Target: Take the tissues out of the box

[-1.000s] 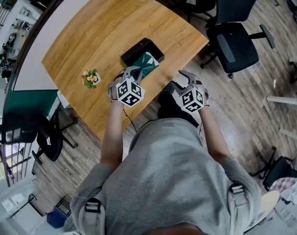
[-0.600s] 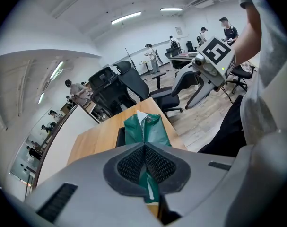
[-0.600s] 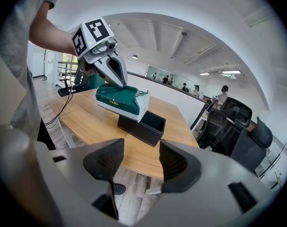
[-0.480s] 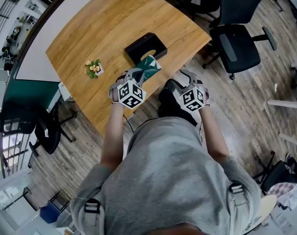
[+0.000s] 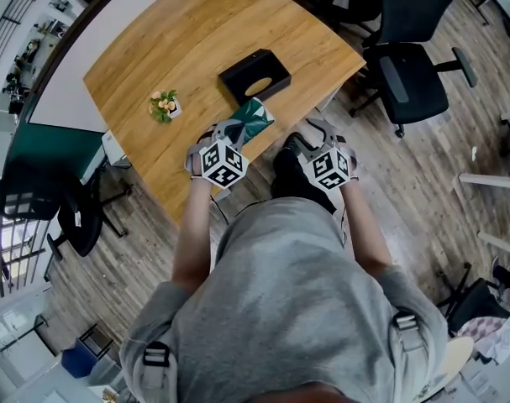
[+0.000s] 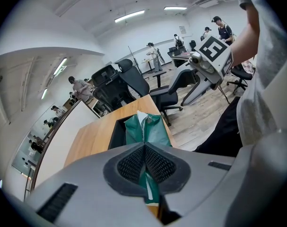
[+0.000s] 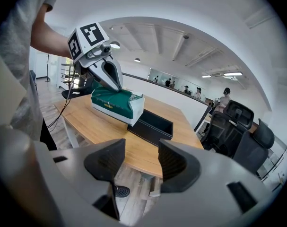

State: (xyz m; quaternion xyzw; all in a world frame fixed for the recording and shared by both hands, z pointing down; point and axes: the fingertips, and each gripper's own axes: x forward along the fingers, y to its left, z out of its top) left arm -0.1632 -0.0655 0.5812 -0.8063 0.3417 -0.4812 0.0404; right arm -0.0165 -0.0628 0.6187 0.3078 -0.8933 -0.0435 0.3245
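We had the tissue pack (image 5: 253, 120) out of the black box (image 5: 255, 75), just beside the box on its near side and close to the table's (image 5: 179, 65) near edge. Beyond the box the wood lay open, with only a small potted plant (image 5: 163, 106) well off to the left. Office chairs (image 5: 402, 74) stood on the floor past the right-hand corner. Our left gripper (image 6: 144, 162) was clamped tight on the pack's wrapper, which was pinched flat between the pads. Our right gripper (image 7: 141, 161) hung off the table over the floor, its jaws apart and just then narrowing, with nothing between them.

The pack was a soft green plastic brick with a white end panel and a crumpled seam on top. It lay roughly level, its long axis running from our left gripper toward the box, white end nearest the box. Whether its underside touched the wood we could not tell.
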